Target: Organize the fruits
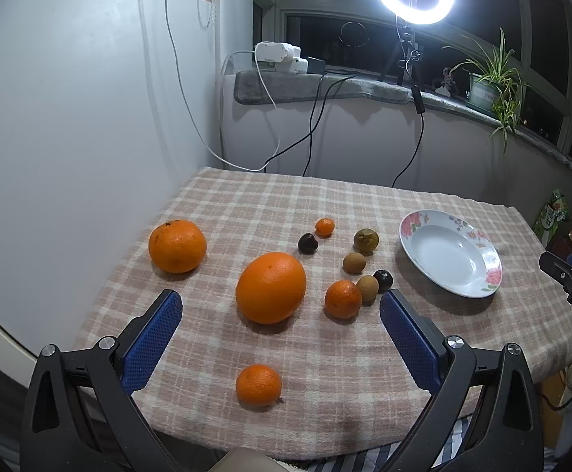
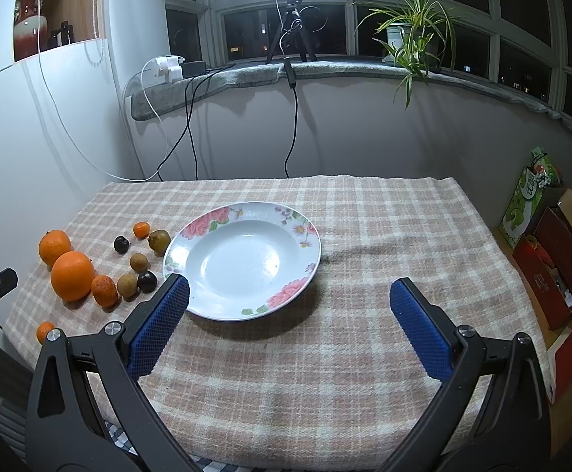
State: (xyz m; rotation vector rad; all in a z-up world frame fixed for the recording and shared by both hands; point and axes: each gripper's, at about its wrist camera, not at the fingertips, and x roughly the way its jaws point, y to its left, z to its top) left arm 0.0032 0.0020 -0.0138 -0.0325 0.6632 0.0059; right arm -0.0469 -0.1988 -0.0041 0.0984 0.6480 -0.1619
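Small orange [image 1: 258, 384], large orange's [image 1: 271, 293] axis tilted.

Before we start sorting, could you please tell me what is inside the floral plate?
Nothing: the floral plate shows a bare white bowl, and all the fruit lies on the checked cloth beside it. What the plate covers cannot be seen.

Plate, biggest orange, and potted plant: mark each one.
plate [image 2: 242, 259]: right wrist view, bare white middle of the bowl.
biggest orange [image 1: 271, 293]: left wrist view, centre of its skin.
potted plant [image 2: 396, 35]: right wrist view, on the pot.
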